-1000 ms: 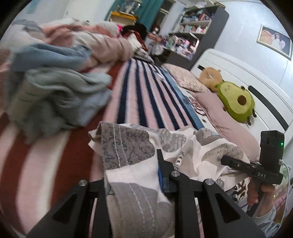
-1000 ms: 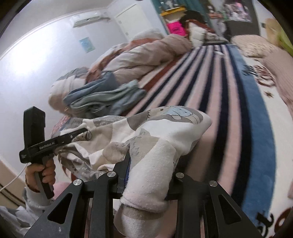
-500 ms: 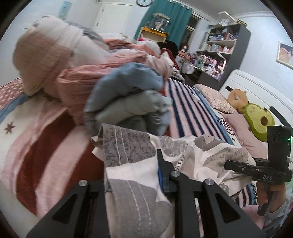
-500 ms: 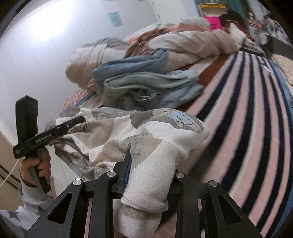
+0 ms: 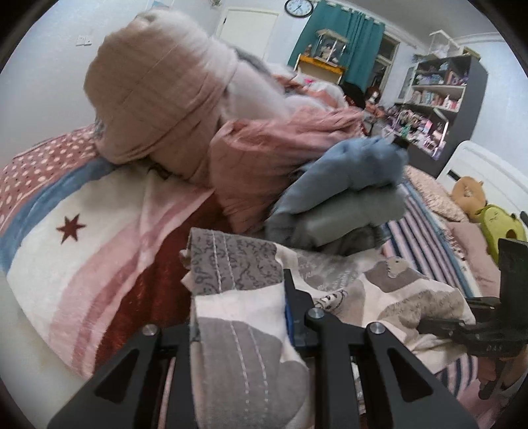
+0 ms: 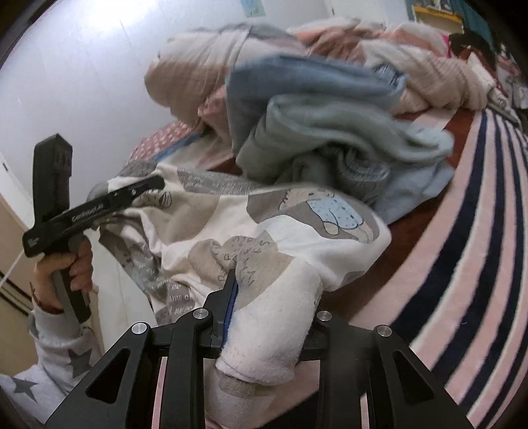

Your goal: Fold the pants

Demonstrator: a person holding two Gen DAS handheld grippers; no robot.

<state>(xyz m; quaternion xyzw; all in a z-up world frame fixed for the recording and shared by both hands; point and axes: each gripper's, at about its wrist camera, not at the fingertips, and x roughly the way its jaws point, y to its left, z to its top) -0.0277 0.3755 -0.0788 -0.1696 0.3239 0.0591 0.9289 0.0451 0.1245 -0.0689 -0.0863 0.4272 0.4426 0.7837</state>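
Two grippers, one pair of pants (image 5: 346, 290), and both ends are pinched tight from where I'm watching. The left gripper (image 5: 241, 316) is clamped down on a grey-and-cream patterned edge of the fabric, which bunches up between its fingers and spills down over the front of the tool. The right gripper (image 6: 267, 310) is clenched on a white terry-looking bit with a cuff end hanging down between the black arms.

In the right wrist view I can see the left gripper (image 6: 145, 188) off to the side, the person's hand (image 6: 62, 267) wrapped around its handle, star-print sleeve below it. The pants stretch between the two tools, cream with grey blobs and a little blue cartoon patch, held just above the blanket (image 6: 478, 231) and drooping in the middle.

The blanket is striped pink, white, navy and dark red, with a red star on it in the left view. Right behind the pants sits a pile of blue and grey clothes (image 6: 330, 125), nearly touching them. Behind that there's a big rolled-up pink and beige duvet (image 5: 158, 99).

Further back: an avocado plush (image 5: 498, 227), a dark shelf (image 5: 442, 102) packed with stuff, teal curtains (image 5: 343, 49) and a wall clock (image 5: 298, 6).
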